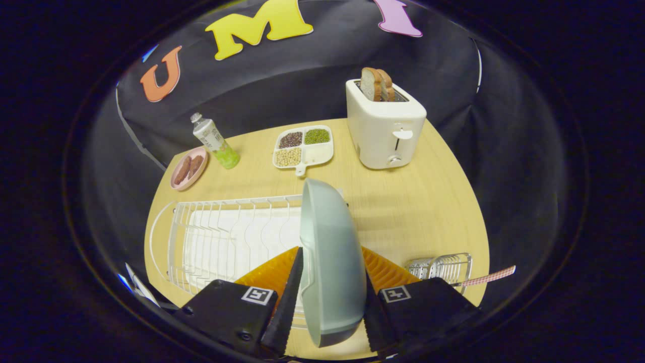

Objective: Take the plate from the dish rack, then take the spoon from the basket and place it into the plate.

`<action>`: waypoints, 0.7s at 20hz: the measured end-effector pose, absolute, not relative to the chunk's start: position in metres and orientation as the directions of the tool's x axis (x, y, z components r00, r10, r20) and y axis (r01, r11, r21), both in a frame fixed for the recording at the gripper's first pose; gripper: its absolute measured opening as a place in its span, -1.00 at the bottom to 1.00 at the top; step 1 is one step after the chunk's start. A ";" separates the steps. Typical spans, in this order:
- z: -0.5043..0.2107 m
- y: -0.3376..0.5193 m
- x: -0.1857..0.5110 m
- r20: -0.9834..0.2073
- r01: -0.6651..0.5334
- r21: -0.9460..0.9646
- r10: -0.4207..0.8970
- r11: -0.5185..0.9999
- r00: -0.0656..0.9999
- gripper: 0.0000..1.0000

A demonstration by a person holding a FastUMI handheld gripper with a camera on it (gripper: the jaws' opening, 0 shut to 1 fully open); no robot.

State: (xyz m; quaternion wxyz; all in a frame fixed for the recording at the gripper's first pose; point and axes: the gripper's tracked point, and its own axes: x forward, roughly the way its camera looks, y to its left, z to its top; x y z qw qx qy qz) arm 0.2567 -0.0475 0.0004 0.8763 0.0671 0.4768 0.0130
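free: bare table (403,212) right of dish rack (221,237) | blocked: toaster (385,126) beyond

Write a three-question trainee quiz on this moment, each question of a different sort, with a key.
1. True or false: the gripper is shut on the pale grey-green round plate.
2. Which thing holds the pink-checked-handled spoon? A) the white wire dish rack B) the small wire basket C) the white toaster
3. Fill in: the plate is held ___, on its edge, beside the dish rack.

Key: 1 true; 2 B; 3 upright.
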 end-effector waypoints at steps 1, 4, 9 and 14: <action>0.001 -0.048 0.256 -0.837 0.058 0.115 0.066 0.992 0.543 0.25; 0.002 -0.045 0.249 -0.849 0.097 0.100 0.034 0.990 0.526 -0.05; 0.012 -0.042 0.237 -0.853 0.112 -0.015 -0.071 0.994 0.517 -0.20; 0.034 -0.055 0.241 -0.799 0.183 -0.139 -0.219 0.973 0.561 -0.25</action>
